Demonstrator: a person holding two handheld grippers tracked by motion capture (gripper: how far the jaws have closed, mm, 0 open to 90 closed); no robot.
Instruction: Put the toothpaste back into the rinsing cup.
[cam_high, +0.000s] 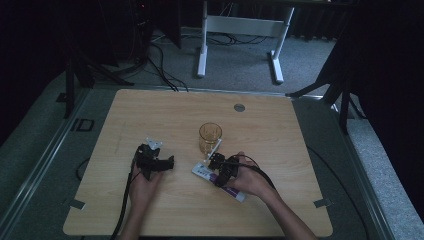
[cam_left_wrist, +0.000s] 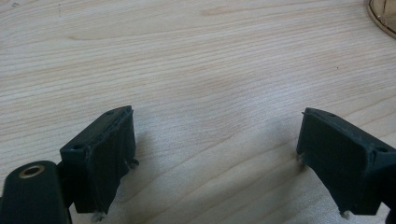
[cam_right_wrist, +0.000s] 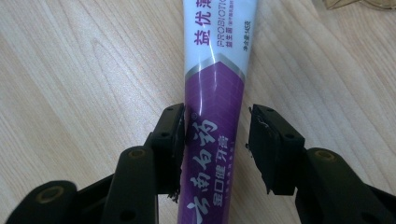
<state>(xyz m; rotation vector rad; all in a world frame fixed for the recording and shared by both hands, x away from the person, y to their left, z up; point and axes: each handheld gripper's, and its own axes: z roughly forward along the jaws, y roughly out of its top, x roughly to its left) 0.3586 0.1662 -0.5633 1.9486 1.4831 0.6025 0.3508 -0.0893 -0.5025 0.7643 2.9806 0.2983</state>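
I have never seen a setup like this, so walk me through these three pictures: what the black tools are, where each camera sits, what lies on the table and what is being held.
No robot here: a person holds a two-jaw hand tool in each hand. The high view looks down on a wooden table from above the person's side. There the left gripper rests on bare wood, and the right gripper sits over a toothpaste tube lying flat. An empty amber glass stands upright just beyond the tube.

The other two pictures come from cameras riding on the tools, looking along their black jaws. In the left gripper view the left gripper stands wide open over wood. In the right gripper view the right gripper straddles the purple and white tube: one jaw is against it, the other shows a gap, so it is not yet clamped.
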